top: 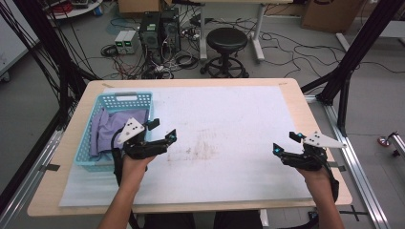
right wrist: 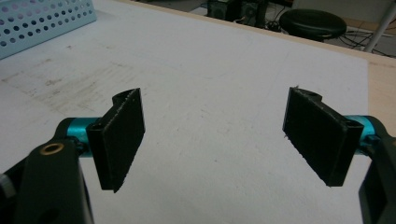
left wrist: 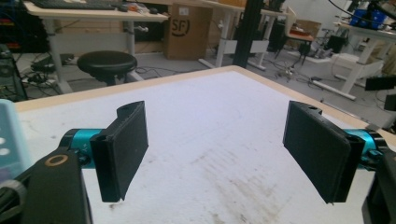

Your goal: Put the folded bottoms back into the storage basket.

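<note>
High view is showing me my left gripper [top: 161, 130] hovering with its jaws spread wide and gripping nothing, just beside the light blue perforated plastic basket [top: 106, 102] sitting at the tabletop's left edge, crumpled lavender cloth [top: 108, 127] lying inside. My right gripper [top: 286, 143], equally wide and empty, is hanging near the right edge over the stained white foam mat [top: 229, 119].

A wooden tabletop [top: 57, 186] carries a white mat [top: 229, 124], smudged brown near its middle. Beyond the far edge a black round stool [top: 226, 40] stands on the floor, with two dark computer towers [top: 159, 28] to its left among tangled cables, and a cardboard box [top: 329, 14] at far right
</note>
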The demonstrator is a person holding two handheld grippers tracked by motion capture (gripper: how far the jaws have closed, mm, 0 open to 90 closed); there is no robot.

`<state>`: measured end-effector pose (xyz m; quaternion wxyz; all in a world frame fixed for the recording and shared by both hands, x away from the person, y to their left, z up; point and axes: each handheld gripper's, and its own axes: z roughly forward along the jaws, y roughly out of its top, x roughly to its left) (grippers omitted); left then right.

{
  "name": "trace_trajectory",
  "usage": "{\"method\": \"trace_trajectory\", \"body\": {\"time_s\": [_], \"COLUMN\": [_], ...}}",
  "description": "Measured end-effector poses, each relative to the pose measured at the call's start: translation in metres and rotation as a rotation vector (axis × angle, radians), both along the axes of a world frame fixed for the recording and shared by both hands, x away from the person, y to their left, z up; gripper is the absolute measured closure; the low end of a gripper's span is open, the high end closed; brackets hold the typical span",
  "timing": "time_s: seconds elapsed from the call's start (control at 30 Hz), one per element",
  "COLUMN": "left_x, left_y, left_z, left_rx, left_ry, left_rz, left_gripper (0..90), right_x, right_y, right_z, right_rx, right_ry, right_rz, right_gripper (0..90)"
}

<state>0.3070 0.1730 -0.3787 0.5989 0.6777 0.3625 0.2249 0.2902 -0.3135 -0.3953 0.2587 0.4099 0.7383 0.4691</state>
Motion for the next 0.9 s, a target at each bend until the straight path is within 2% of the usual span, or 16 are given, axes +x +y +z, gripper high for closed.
{"method": "trace_trajectory", "body": {"time_s": [0.2,0.4,0.9], "left_x": [-0.001,0.000,0.004], "left_y": [-0.019,-0.030,-0.035], "left_z": [-0.009,-0.015,-0.020], "left_rx": [0.020,0.019,0.012], "left_ry": [0.007,0.024,0.037], "left_rz": [-0.031,-0.044,-0.044], "left_gripper": [22.1,22.1,22.1], "right_x": [0.000,0.000,-0.001], "right_y": [0.001,0.000,-0.005], "right_z": [0.000,-0.001,-0.003], "right_rx": [0.001,0.002,0.010], "right_ry": [-0.002,-0.001,0.008], "right_rz": [0.002,0.002,-0.010], "right_gripper": [21.0,21.0,20.9]}}
